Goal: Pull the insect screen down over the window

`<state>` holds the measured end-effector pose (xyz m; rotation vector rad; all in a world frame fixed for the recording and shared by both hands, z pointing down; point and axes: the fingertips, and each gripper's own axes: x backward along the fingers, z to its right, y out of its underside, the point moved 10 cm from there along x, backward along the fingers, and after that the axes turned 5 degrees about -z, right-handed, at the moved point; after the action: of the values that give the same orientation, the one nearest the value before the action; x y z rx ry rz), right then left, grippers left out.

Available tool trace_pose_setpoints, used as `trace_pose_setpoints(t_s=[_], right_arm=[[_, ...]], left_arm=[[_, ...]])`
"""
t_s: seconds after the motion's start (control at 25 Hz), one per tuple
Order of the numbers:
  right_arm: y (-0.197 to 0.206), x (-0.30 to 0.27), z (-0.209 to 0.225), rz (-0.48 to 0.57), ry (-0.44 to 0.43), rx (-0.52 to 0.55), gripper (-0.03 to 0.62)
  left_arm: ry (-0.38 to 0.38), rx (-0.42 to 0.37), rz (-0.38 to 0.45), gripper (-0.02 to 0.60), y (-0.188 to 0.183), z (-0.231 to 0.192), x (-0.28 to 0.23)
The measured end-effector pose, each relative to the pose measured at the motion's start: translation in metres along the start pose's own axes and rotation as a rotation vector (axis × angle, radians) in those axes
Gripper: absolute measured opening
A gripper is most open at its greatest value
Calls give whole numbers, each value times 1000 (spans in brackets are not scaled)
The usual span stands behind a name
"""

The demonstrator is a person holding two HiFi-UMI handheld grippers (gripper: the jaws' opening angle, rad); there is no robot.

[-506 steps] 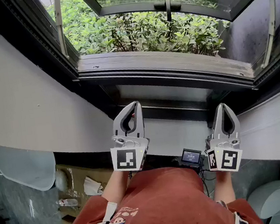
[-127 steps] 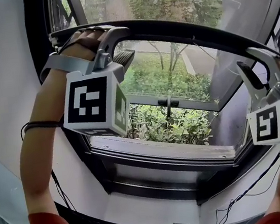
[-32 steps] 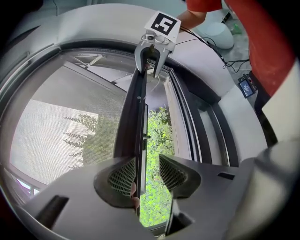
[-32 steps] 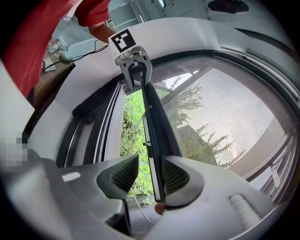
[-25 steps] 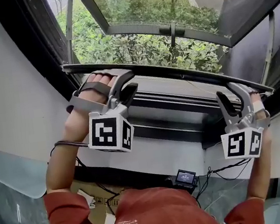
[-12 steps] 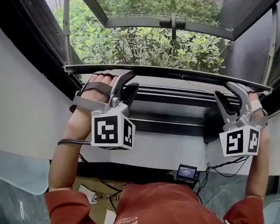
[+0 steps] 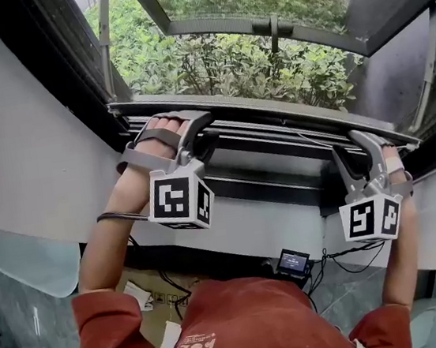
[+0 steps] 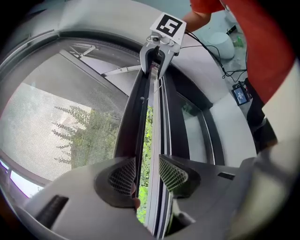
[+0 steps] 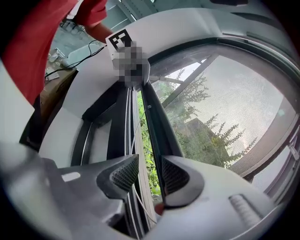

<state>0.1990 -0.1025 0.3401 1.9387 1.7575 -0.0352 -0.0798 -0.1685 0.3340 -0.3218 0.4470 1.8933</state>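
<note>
Got insect screen [image 8: 56, 117] drawn most of the way down, pull bar [image 7: 274, 119] spanning window left to right, just above bottom frame [image 7: 251, 182]. Not seated yet: thin slot of shrubs [image 8: 149, 126] showing between bar and frame rail. Hooking L gripper [image 7: 206, 129] over bar's left end, R gripper [image 7: 348, 147] over right end, well apart. Jaws spread on both per gripper views: bar edge through each gap, no pinch either side. Fingers [image 7: 165, 125] of L hand draped over bar top. Far side: open sash w/ handle [image 7: 274, 25], greenery beyond. Near side: small display [image 7: 296, 261] below sill.
</note>
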Motion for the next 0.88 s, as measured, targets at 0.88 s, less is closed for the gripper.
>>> trace_pose_setpoints(t_s=[0.88], right_arm=[[14,-14,-32,-22,-47,-72,160]], left_arm=[[32,75,21,156,6,36,-17]])
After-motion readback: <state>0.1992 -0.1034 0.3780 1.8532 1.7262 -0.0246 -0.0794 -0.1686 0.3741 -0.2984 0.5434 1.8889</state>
